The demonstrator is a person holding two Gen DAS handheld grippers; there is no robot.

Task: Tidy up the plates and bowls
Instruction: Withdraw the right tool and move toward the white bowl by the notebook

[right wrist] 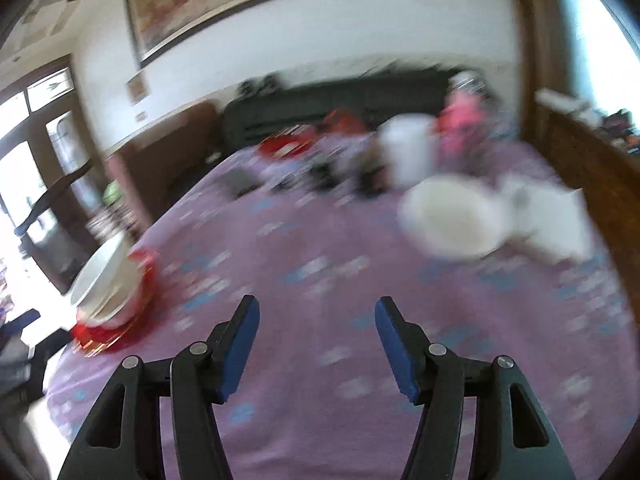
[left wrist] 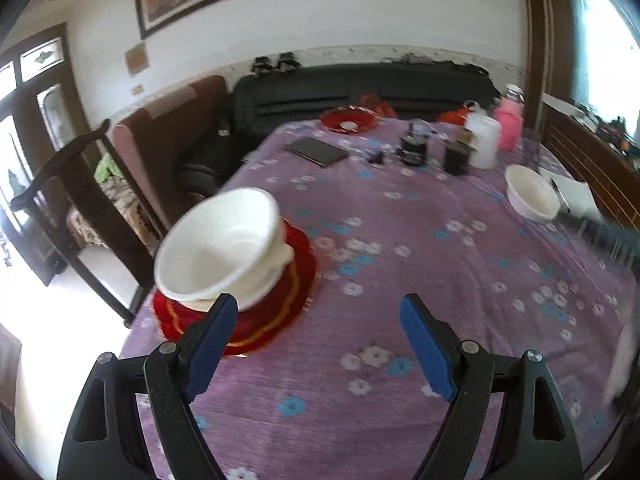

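Note:
A stack of white bowls (left wrist: 218, 246) sits tilted on red plates (left wrist: 276, 312) at the table's left edge. My left gripper (left wrist: 318, 308) is open and empty just right of the stack. A single white bowl (left wrist: 530, 194) stands at the far right. In the blurred right wrist view, my right gripper (right wrist: 316, 310) is open and empty above the purple cloth, with the single white bowl (right wrist: 452, 218) ahead to the right and the bowl stack (right wrist: 108, 284) on red plates (right wrist: 116, 332) at the left.
A purple flowered cloth (left wrist: 400, 360) covers the table. At the back stand a red dish (left wrist: 348, 120), a dark notebook (left wrist: 316, 151), dark jars (left wrist: 456, 156), a white container (left wrist: 482, 140) and a pink one (left wrist: 510, 122). A wooden chair (left wrist: 76, 184) stands left of the table.

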